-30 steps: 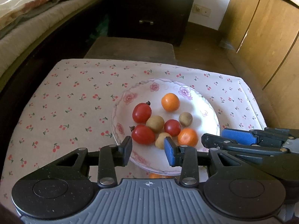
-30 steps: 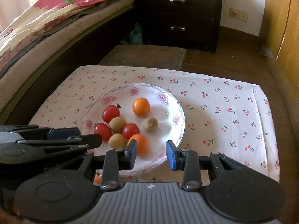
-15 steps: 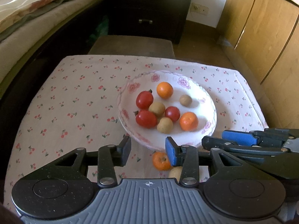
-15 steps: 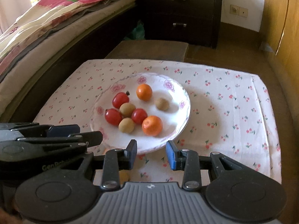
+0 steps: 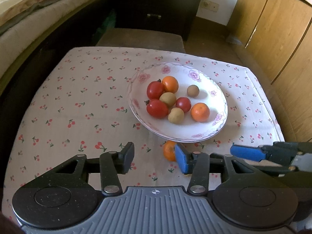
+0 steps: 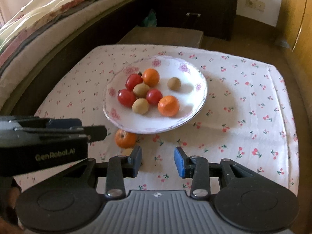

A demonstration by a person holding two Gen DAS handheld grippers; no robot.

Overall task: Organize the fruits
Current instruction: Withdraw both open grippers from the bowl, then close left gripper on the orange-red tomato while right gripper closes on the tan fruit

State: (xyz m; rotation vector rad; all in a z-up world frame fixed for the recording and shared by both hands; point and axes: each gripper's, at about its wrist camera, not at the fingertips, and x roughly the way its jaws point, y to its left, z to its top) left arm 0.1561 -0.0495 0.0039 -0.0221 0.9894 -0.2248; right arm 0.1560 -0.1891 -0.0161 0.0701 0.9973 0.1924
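Note:
A white flowered plate [image 5: 195, 132] [image 6: 201, 89] on the cherry-print cloth holds red tomatoes [image 5: 157, 108], two oranges [image 5: 200, 112] and tan round fruits [image 5: 176, 115]. A loose orange [image 5: 168, 150] [image 6: 125, 138] lies on the cloth just in front of the plate, with a small tan fruit [image 6: 127, 151] beside it, half hidden by a finger. My left gripper [image 5: 155, 159] hovers near the loose orange, its jaws opening with nothing between them. My right gripper [image 6: 158, 160] hangs to its right, jaws opening slightly, also empty.
The small table's cloth [image 5: 78, 107] reaches its edges at left and right. A bed [image 6: 39, 39] runs along the left, a dark drawer cabinet [image 5: 156, 5] stands at the back, wooden cupboard doors [image 5: 282, 39] at the right, and a brown stool [image 5: 140, 37] behind the table.
Both grippers have drawn back from the plate, bringing the loose orange and small tan fruit on the cloth into view. The left jaws have spread wider.

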